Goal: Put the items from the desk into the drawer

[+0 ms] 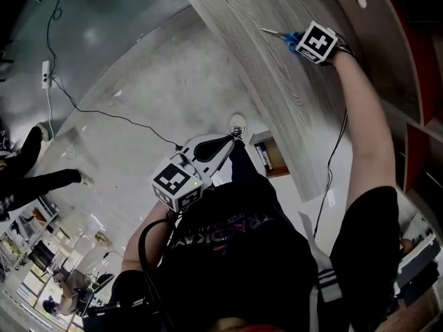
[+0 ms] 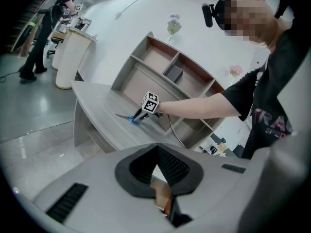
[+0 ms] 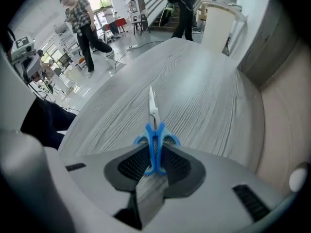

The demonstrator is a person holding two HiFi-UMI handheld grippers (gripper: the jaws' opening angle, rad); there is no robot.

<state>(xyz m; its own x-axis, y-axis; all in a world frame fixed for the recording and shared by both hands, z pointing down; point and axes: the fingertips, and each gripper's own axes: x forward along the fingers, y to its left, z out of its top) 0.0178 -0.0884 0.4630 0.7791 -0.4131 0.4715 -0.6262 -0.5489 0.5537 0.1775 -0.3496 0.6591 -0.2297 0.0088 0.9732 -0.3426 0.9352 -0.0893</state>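
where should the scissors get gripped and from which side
By the blue handles, coming from the handle end in line with the blades. The scissors are shut and slim, so the paired loops give the widest spot for two jaws. The right gripper is clamped there, with the tips pointing away over the desk.

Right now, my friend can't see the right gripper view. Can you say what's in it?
The right tool is shut on blue-handled scissors, whose closed blades point away over a grey wood-grain desk. Beyond the desk's far edge, a few people stand on a shiny floor.
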